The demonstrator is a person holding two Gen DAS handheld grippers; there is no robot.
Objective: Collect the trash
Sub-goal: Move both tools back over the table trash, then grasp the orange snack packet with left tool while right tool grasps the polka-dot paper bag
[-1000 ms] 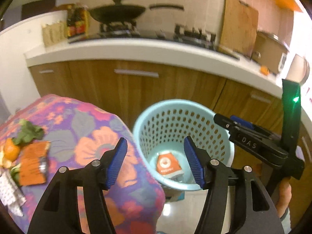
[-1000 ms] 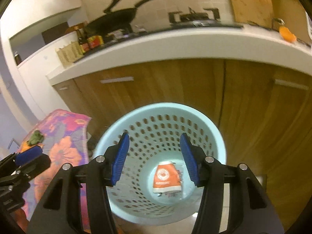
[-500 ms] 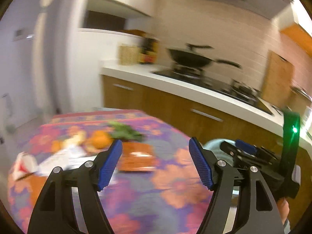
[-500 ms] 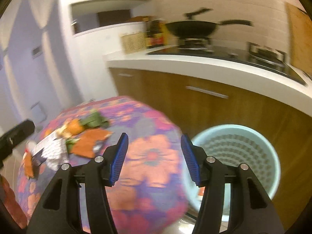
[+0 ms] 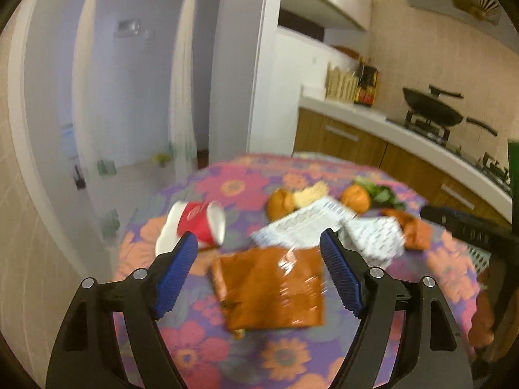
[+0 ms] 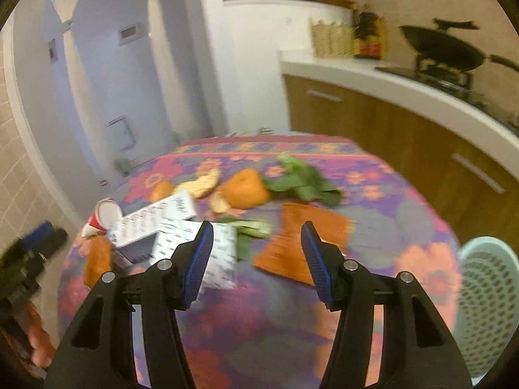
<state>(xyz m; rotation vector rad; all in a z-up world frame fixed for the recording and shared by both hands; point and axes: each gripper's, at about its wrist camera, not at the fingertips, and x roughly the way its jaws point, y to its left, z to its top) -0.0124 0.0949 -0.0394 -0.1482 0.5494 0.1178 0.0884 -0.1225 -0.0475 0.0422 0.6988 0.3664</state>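
Trash lies on a floral tablecloth [image 5: 246, 181]. My left gripper [image 5: 259, 270] is open and empty above an orange snack wrapper [image 5: 272, 288]. A tipped red paper cup [image 5: 198, 223] lies to its left, white printed papers [image 5: 373, 236] to its right. My right gripper [image 6: 258, 254] is open and empty above the table, between a white printed paper [image 6: 217, 253] and another orange wrapper [image 6: 298, 240]. Orange peels [image 6: 243, 189] and green leaves [image 6: 301, 181] lie farther back. The light blue perforated basket [image 6: 486, 304] stands at the right beside the table.
A kitchen counter [image 6: 405, 94] with wooden cabinets runs behind the table, with a wok [image 6: 444, 48] on the stove. A white wall and a curtained doorway [image 5: 129, 81] are at the left. My right gripper shows at the right edge of the left wrist view [image 5: 470, 230].
Both grippers swung left from above the basket to above the table. The basket with its orange packet has left the left wrist view. Both stayed open.
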